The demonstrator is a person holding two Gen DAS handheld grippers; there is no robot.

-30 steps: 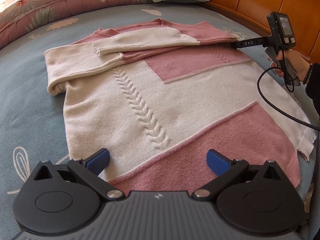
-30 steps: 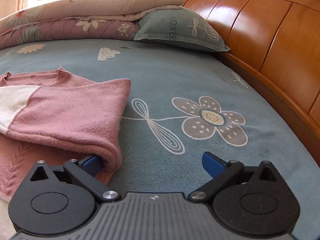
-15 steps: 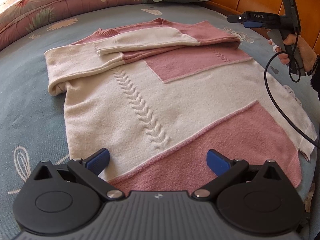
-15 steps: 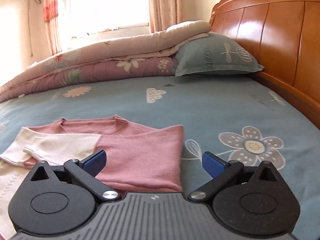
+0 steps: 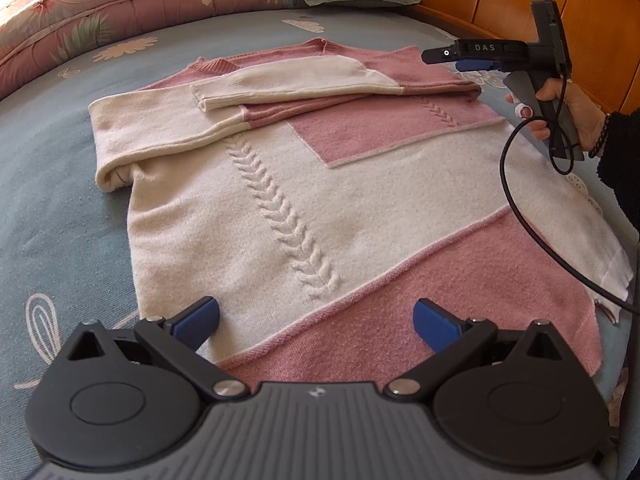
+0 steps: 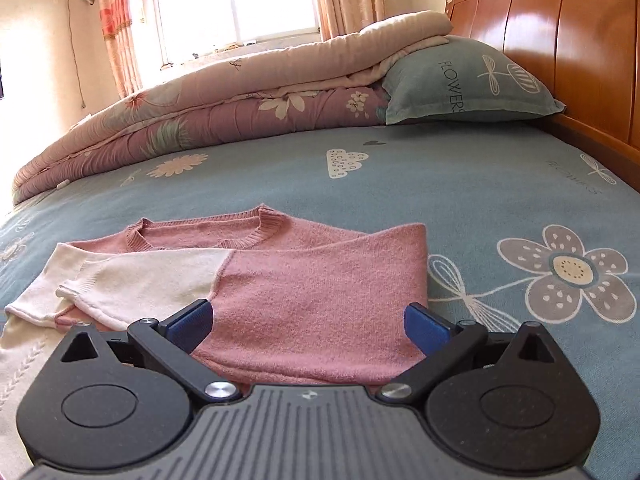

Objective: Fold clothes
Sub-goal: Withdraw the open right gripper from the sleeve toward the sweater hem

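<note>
Lifted up and away from the folded sleeve (image 6: 320, 300) is the right gripper (image 6: 308, 328), which was down at the sleeve's bend a second ago. Its jaws are spread wide and nothing is held in them. It is seen from the left view (image 5: 460, 58) above the sweater's (image 5: 320, 208) right shoulder, held in a hand (image 5: 576, 116).

The left gripper (image 5: 316, 320) is kept low over the hem (image 5: 360, 344). Its jaws are spread wide too, with nothing between them.

The sweater is laid flat on the bed (image 5: 52, 200), front side up. Both sleeves are folded across the chest, one over the other. The collar (image 6: 208, 232) is pointed toward the quilt (image 6: 200, 100) and pillow (image 6: 472, 80).

The knit looks soft, thick and floppy. It is likely to sag and bunch when lifted, but not to slip or break. A good hold is likely found at the two hem corners, with both layers pinched together. The bottom could then be brought up over the sleeves. If only the top layer is pinched, the back may be left behind.
</note>
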